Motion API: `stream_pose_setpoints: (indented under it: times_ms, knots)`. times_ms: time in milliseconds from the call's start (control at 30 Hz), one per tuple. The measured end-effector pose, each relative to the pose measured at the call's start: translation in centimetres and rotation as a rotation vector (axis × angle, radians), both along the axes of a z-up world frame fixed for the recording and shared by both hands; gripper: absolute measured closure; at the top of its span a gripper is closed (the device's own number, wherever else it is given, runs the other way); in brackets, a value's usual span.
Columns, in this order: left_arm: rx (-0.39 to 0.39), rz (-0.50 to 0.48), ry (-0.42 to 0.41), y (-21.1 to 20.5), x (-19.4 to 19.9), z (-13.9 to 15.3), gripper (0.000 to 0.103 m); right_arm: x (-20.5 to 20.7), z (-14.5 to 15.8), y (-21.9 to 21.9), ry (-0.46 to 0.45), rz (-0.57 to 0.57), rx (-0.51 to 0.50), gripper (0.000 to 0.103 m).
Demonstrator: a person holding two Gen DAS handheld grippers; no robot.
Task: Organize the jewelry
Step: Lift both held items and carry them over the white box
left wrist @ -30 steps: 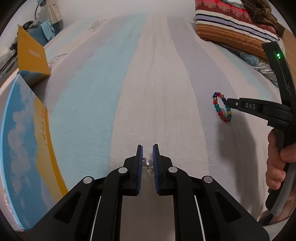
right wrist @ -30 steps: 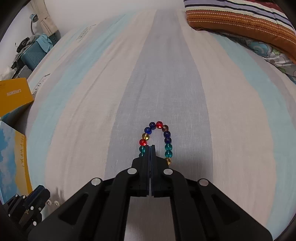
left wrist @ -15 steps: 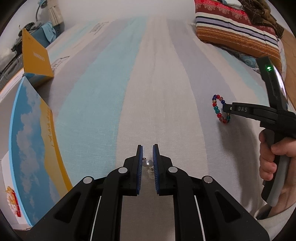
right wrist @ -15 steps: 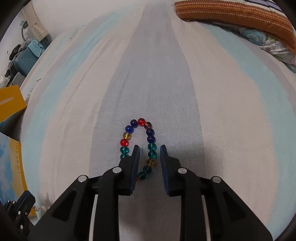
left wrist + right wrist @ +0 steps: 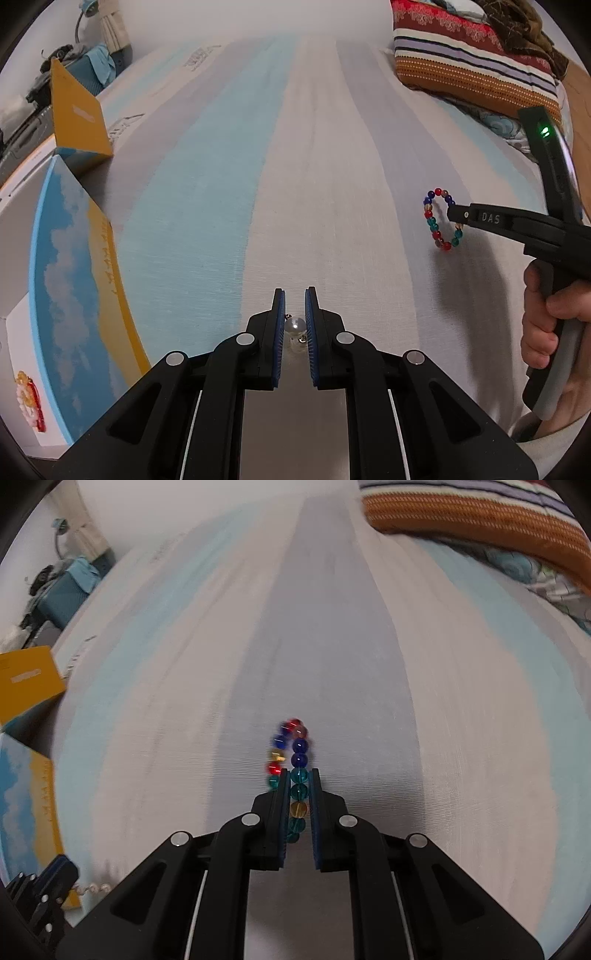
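My right gripper clamps 1 side of the limp, slippery multicoloured glass-bead bracelet; my left gripper pinches a pearl strand.

The black two-finger right tool pinches one side of a bracelet of red, blue, teal and amber glass beads above the pastel-striped bed sheet; the picture is motion-blurred.
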State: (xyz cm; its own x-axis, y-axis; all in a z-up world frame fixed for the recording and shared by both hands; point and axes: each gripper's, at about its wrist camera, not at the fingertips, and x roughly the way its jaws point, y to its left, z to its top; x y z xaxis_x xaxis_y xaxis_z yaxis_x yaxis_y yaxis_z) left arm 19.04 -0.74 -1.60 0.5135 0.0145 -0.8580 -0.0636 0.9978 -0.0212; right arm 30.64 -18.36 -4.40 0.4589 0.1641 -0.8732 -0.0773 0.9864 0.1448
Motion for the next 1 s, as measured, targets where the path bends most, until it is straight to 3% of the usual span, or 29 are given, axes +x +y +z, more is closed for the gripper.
stream_pose_setpoints:
  times_ms: [567, 1000]
  knots:
    - [0.014, 0.030, -0.059, 1.8, -2.1, 4.6, 0.093, -4.0, 6.3, 2.7, -0.105, 0.049, -0.031, 0.094]
    - [0.036, 0.086, -0.116, 5.2, -5.0, 9.7, 0.093, -7.9, 11.8, 5.9, -0.177, 0.078, -0.016, 0.094]
